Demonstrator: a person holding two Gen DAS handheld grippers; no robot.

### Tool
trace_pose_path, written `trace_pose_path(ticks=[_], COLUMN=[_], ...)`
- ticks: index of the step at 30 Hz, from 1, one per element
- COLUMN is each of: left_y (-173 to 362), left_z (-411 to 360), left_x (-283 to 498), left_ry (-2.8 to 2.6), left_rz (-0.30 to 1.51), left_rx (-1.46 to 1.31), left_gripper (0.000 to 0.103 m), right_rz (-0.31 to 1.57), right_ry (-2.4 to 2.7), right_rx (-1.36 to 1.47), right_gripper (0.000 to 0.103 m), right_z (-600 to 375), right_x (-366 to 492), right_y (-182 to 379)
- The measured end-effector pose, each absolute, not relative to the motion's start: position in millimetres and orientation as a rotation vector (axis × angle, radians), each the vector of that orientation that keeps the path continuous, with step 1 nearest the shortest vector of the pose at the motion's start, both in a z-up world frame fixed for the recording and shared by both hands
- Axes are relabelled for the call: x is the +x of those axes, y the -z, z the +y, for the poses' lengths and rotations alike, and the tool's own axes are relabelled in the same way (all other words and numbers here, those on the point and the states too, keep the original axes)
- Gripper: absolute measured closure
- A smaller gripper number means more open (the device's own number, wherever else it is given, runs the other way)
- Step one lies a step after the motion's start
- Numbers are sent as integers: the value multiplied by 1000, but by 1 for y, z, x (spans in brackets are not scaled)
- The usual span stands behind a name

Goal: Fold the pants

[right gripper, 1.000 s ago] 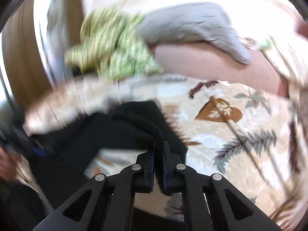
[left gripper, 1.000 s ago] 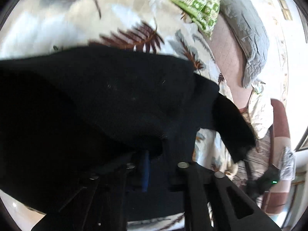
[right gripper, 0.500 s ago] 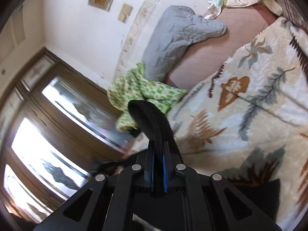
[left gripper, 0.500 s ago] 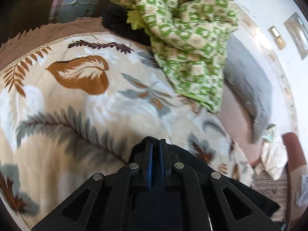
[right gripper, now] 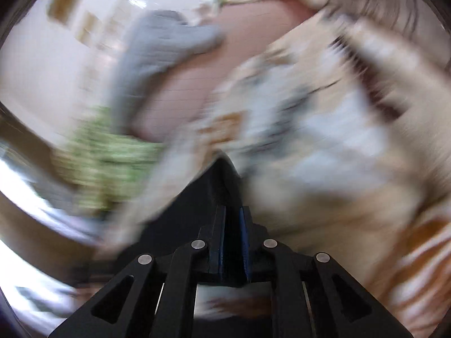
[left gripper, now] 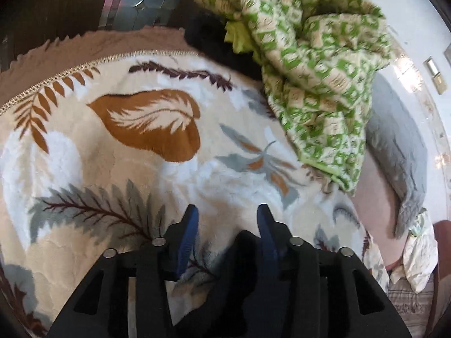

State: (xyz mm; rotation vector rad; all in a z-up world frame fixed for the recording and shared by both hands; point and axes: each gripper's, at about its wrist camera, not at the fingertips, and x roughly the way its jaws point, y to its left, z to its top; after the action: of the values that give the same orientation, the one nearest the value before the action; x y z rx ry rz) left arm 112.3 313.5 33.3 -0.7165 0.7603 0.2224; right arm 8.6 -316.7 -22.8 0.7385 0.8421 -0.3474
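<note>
No logos, labels or readable writing anywhere that I can spot, the right wrist shot is too smeared to read anything anyway. In the left wrist view the left gripper (left gripper: 225, 225) has its jaws spread apart and they've just been opening; half a second back they were pressed together on the black fabric, now nothing is pinched, just a bit of the black pants (left gripper: 234, 253) sitting low between the fingers near the base at about 6 o'clock, with the leaf-print blanket (left gripper: 141, 129) showing through the gap. A second ago that same view was almost filled by the black cloth, so it's mostly dropped out of sight under the tool. The green patterned cloth (left gripper: 315, 64) is bunched up at around 1 o'clock, a grey quilted pillow (left gripper: 400, 152) out at 3 o'clock. Right wrist view: the right gripper (right gripper: 232, 219) jaws are nearly together and have just eased open a touch, with a fold of the pants (right gripper: 220, 186) between the blue pads and poking up toward 12 o'clock from the tips, so it looks like it's pinching them. Half a second ago that loop stood taller and the frame was sharp; now everything is motion-blurred and the blanket (right gripper: 324, 146) fills the right side.
</note>
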Motion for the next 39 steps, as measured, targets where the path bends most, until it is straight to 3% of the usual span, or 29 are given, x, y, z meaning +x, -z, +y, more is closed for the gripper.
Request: trace_pose_path(ticks=[6, 12, 15, 18, 20, 22, 24, 26, 30, 33, 34, 39], left_y=[-48, -16, 7, 3, 4, 6, 9, 11, 11, -2, -9, -67], left_z=[275, 197, 182, 194, 201, 197, 189, 177, 164, 177, 185, 249], left_x=[69, 61, 60, 59, 60, 62, 66, 69, 70, 70, 70, 70], left_ry=[-92, 29, 18, 46, 70, 109, 131, 117, 104, 128, 157, 93], left_rz=[764, 872, 939, 921, 925, 933, 941, 953, 976, 967, 958, 730], left_rx=[-663, -384, -311, -392, -442, -410, -338, -241, -136, -193, -223, -152], left_gripper=[52, 50, 44, 36, 31, 18, 8, 4, 5, 22, 28, 26], right_rz=[808, 1008, 1142, 1109, 1114, 1098, 1098, 1117, 1139, 1122, 1092, 878], right_ry=[381, 83, 160, 160, 156, 100, 50, 40, 45, 73, 74, 131], right_rx=[523, 349, 363, 513, 561, 607, 631, 601, 578, 580, 576, 435], right_gripper=[87, 88, 88, 87, 76, 42, 27, 22, 24, 39, 39, 36], right_z=[-289, -219, -226, -242, -243, -240, -235, -229, -223, -225, -226, -226], right_x=[9, 29, 35, 27, 24, 23, 28, 31, 35, 37, 36, 34], right_y=[-6, 17, 52, 53, 52, 51, 52, 54, 53, 45, 38, -2])
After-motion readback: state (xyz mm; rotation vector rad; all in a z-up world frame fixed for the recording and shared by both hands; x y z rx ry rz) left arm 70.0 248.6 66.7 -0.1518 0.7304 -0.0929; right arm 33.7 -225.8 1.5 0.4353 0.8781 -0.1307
